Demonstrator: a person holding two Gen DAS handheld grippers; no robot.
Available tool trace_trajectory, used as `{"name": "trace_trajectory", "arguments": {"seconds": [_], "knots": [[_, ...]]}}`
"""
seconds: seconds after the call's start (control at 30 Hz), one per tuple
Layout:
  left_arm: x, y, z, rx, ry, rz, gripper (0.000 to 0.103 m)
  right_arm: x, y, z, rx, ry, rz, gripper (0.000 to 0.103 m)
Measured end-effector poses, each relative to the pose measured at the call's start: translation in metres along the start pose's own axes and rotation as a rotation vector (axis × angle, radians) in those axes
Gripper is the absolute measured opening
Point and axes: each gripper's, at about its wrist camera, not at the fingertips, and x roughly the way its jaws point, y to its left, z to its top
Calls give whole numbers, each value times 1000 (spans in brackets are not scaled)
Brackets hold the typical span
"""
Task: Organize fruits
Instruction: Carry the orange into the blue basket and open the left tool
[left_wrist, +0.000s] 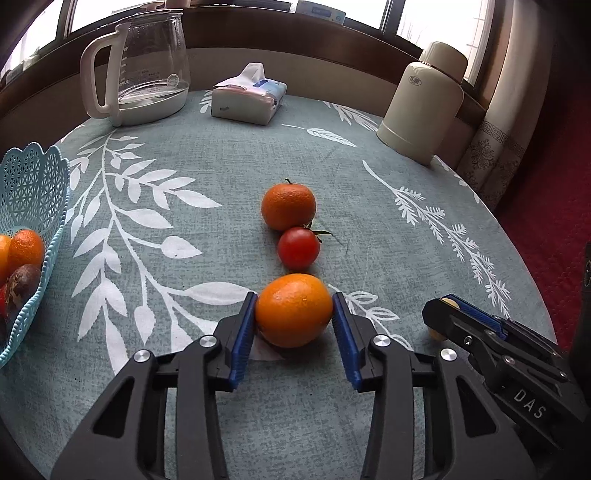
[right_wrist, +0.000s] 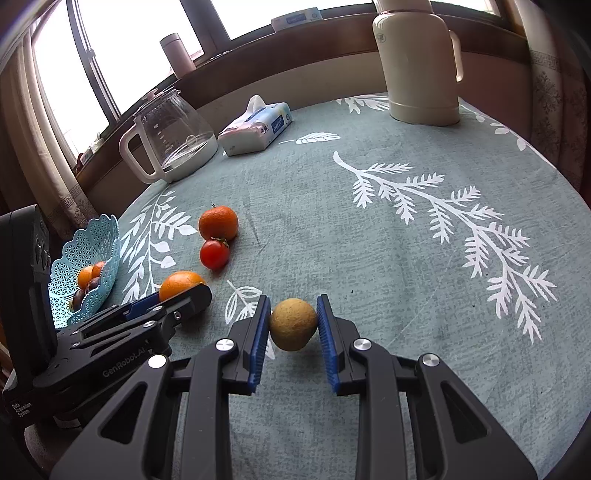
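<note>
Your left gripper fingers pinch an orange, right gripper fingers a yellowish fruit; basket part-filled, mandarin and tomato beyond the fingers remain.

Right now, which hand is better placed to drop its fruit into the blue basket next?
Left. The left tongs bracket the orange, and the blue basket sits on that side. The right tongs, around the yellowish fruit, would have to cross over the left.
</note>
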Motion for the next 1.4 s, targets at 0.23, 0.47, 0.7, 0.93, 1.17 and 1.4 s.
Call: {"name": "trace_trajectory", "arguments": {"seconds": [0.23, 0.47, 0.7, 0.93, 1.17, 1.4], "knots": [[-3, 3, -1, -23, -8, 9, 42, -1, 1, 0, 3, -8, 2, 26], [-9, 8, -1, -33, -30, 51, 42, -2, 0, -1, 4, -11, 4, 26], [-17, 12, 2, -36, -57, 89, 42, -2, 0, -1, 4, -11, 4, 26], [-23, 17, 2, -41, -75, 113, 42, -2, 0, -1, 4, -11, 4, 26], [-32, 21, 4, -41, -100, 139, 42, -2, 0, -1, 3, -11, 5, 26], [-43, 25, 6, -45, -132, 171, 42, -8, 9, -2, -40, -40, 30, 26]]}}
